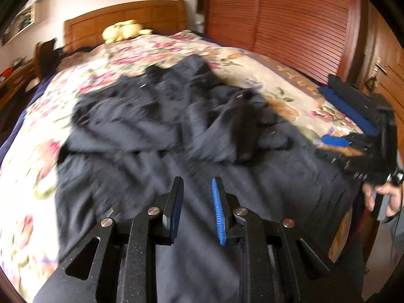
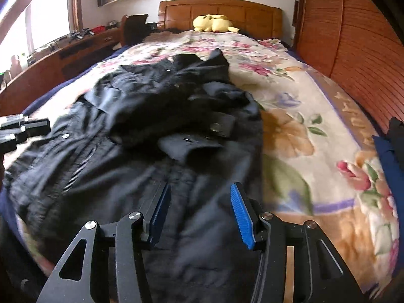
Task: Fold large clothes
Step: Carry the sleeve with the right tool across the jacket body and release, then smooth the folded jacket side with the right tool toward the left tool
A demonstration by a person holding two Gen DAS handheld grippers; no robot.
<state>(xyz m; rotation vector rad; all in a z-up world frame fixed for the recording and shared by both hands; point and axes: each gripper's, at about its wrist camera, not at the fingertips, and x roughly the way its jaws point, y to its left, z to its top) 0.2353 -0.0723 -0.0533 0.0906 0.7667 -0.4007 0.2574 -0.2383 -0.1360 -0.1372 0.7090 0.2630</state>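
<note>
1. Lying crumpled across the bed's (image 2: 315, 131) near edge: dark jacket (image 2: 141, 131).
2. Hovering over it, narrowly parted, gripping nothing: left gripper (image 1: 197, 197).
3. Standing wider, empty: right gripper (image 2: 199, 202).

Wooden headboard (image 2: 219, 10), slatted wardrobe (image 1: 290, 22), bright window (image 2: 48, 22), pale walls.

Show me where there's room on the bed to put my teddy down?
Free: the flowery blanket between the dark jacket and the wooden wardrobe, and the strip between the jacket's collar and the yellow plush toy. Crowded: the middle, under the rumpled jacket.
</note>
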